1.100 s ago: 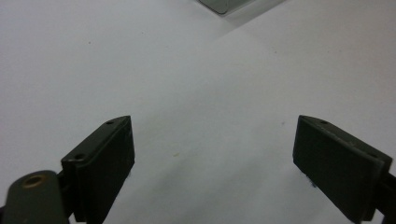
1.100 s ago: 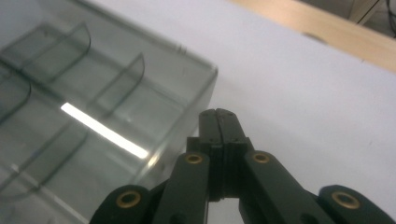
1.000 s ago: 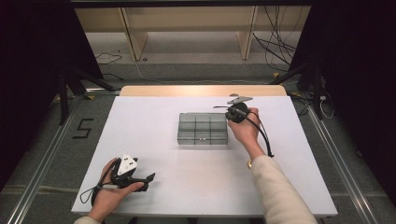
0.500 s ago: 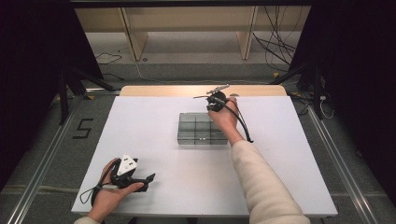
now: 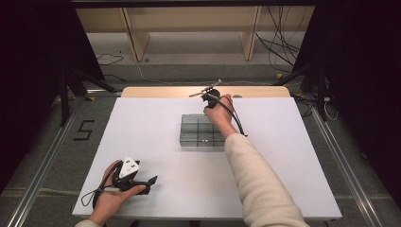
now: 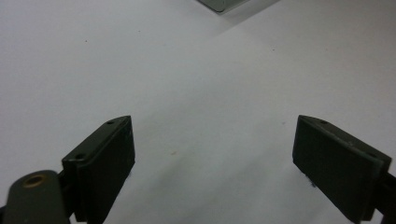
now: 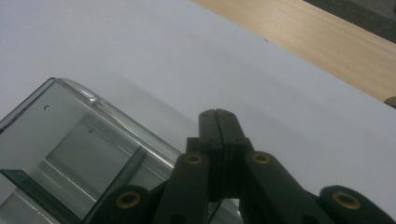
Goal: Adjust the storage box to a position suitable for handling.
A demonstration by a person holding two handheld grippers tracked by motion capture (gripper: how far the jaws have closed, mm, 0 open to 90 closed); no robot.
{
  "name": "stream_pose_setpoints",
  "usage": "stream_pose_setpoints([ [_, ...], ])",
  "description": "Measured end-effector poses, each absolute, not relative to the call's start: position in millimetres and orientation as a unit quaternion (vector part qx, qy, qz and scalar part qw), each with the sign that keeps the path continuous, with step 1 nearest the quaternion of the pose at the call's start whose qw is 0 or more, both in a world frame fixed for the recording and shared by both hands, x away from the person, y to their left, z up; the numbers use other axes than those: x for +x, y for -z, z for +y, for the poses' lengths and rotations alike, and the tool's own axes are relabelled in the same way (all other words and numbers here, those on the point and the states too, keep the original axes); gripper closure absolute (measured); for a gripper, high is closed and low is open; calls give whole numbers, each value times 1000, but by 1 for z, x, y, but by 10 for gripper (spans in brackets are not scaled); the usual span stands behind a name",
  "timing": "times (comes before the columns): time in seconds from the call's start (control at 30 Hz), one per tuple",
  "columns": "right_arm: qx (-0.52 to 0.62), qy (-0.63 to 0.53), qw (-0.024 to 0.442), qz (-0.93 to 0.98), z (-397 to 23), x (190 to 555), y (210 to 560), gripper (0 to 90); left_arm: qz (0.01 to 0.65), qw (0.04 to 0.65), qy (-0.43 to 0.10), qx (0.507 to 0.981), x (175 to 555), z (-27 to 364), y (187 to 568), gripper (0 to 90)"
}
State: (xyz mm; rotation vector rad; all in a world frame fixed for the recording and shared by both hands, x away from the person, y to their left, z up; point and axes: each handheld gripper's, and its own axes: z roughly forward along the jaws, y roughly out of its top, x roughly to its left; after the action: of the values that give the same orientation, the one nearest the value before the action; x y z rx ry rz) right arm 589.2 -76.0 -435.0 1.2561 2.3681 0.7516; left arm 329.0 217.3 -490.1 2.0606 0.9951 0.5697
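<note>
Your right gripper hovers at the far edge of the clear plastic compartment box, which sits mid-table; its fingers are pressed together, empty. Spread them before lowering onto the box wall. Your left gripper, fingers spread wide, rests well nearer you.

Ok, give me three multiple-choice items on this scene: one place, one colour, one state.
1. Where is the clear box?
A. mid-table
B. near left corner
C. on the floor

2. What colour is the table top?
A. green
B. white
C. red

3. How do the right gripper's jaws stand?
A. wide open
B. shut on a cup
C. shut, holding nothing

Key: 1 A, the high view shows it in the middle. 2 B, the surface is white with a wooden strip at the far edge. 3 C, the right gripper view shows the pads pressed together over the box's rim.
</note>
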Motion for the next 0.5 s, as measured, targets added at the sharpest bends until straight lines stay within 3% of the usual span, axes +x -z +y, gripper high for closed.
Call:
stream_pose_setpoints([
  [0.5, 446, -229, 153, 852, -65, 597, 440, 900, 390, 381, -224, 808, 329, 218, 490, 126],
])
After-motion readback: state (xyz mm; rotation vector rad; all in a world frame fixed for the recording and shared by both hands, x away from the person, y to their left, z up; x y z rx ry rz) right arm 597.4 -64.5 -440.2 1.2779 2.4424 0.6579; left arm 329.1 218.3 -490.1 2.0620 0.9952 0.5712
